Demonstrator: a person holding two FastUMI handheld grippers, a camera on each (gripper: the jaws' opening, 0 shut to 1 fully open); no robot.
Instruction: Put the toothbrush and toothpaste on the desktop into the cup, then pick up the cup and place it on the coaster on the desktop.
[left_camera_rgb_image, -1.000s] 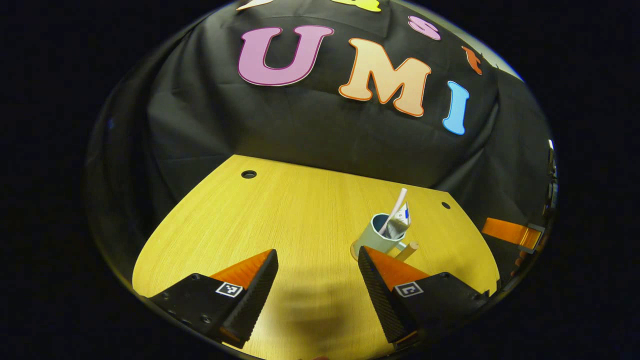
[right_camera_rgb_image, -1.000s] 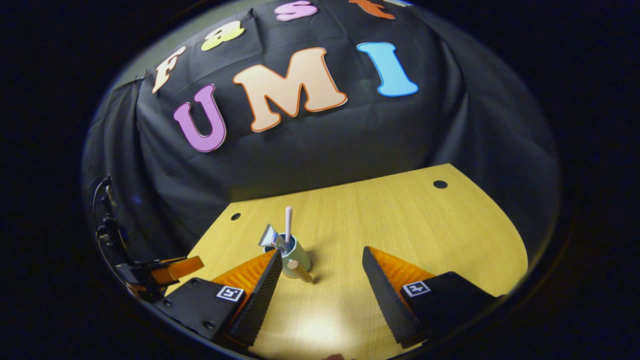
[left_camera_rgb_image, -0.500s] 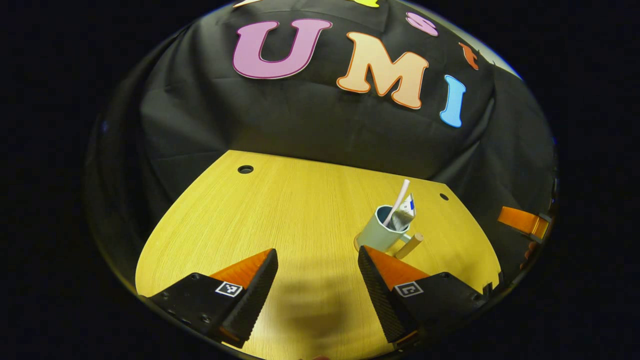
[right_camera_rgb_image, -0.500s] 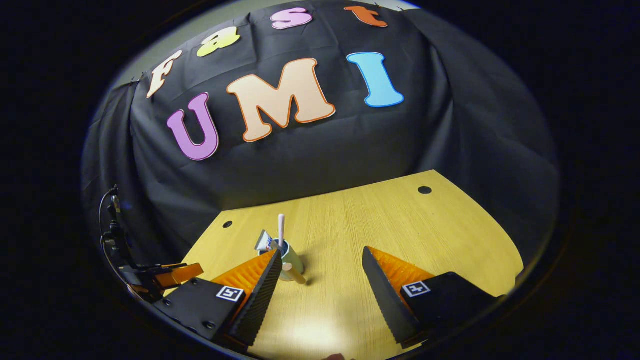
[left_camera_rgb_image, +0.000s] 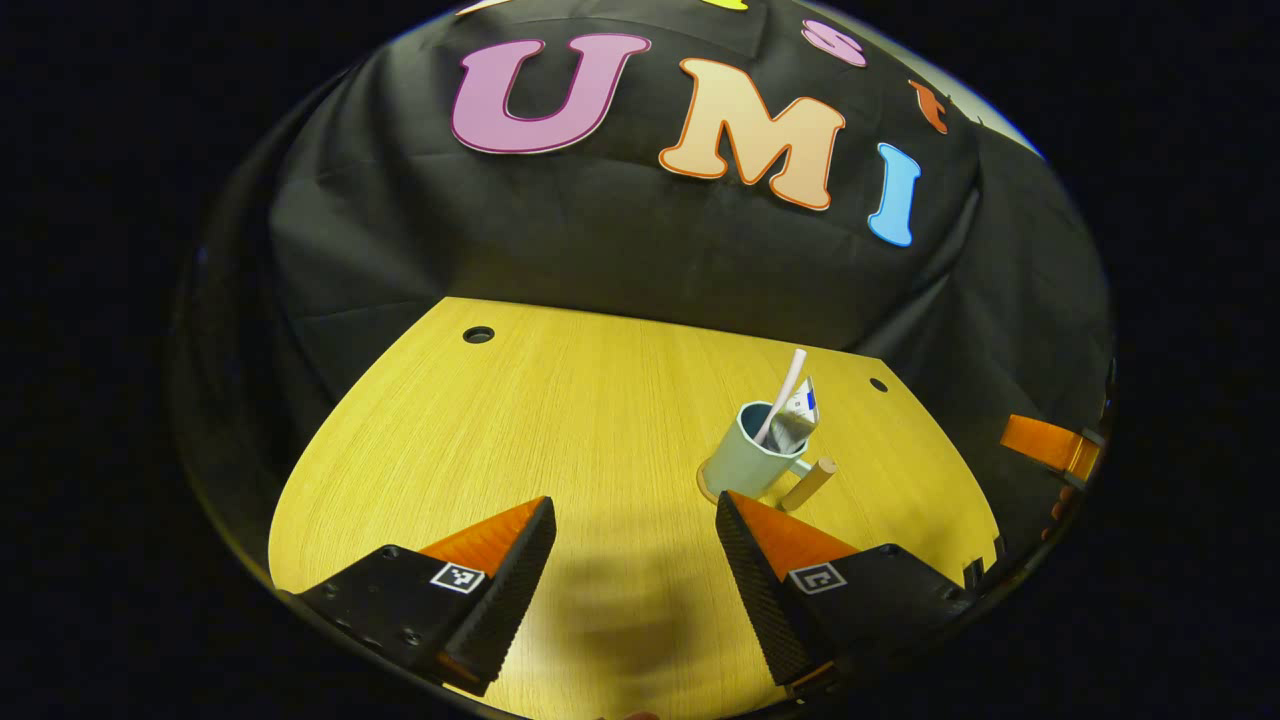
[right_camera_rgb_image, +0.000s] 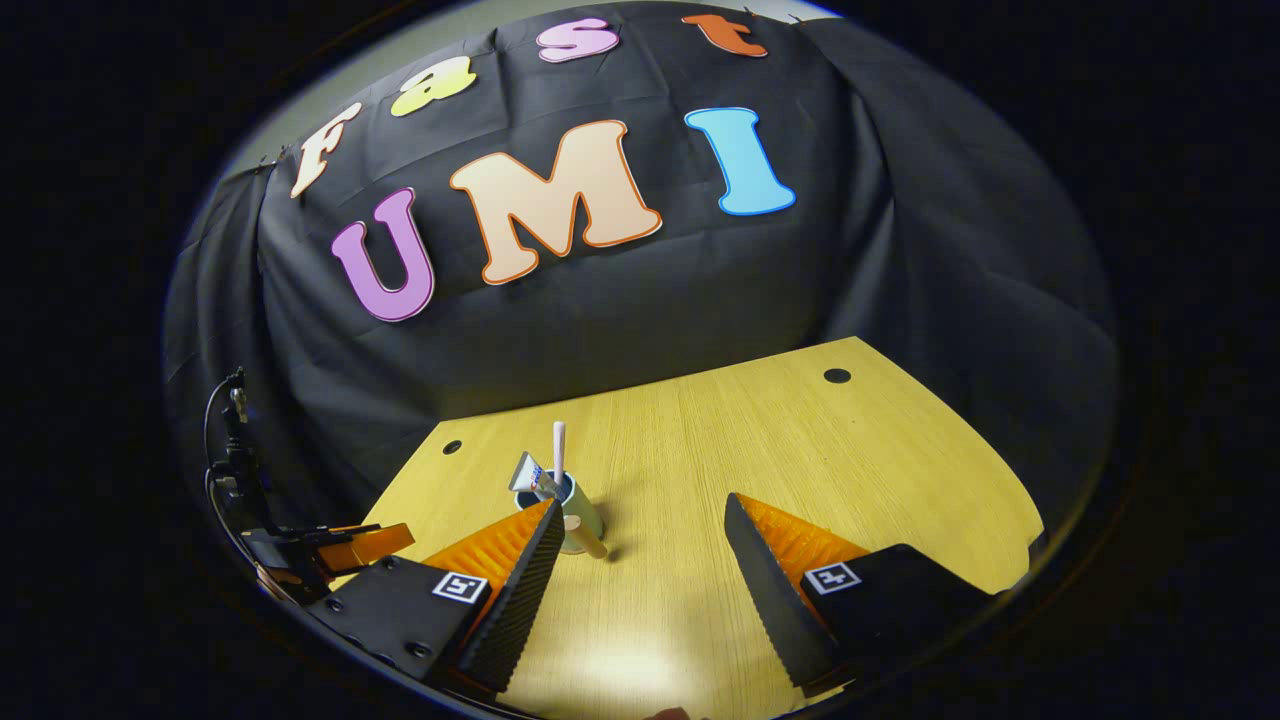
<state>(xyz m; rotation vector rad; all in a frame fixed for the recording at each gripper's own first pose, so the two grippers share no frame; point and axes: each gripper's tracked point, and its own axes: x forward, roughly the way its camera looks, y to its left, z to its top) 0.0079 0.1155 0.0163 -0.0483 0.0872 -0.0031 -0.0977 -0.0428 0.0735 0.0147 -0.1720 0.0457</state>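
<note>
**Black-and-orange tongs, tagged and screwed**

The left tongs (left_camera_rgb_image: 635, 545) have two wedge-shaped fingers (left_camera_rgb_image: 500, 590), black on the outside with orange upper faces and dark, finely ribbed inner pads. Each finger carries a small square black-and-white marker on its black mount, and round screw heads dot the left mount's lower edge.

The right tongs (right_camera_rgb_image: 640, 560) are built the same: orange ridged faces, black ribbed pads (right_camera_rgb_image: 515, 600), a white square marker on each mount, and screws along the left mount's edge. Beyond the right tongs' left finger, the other tongs appear as an orange slab on a black body, with thin black cables looping up behind it.
</note>
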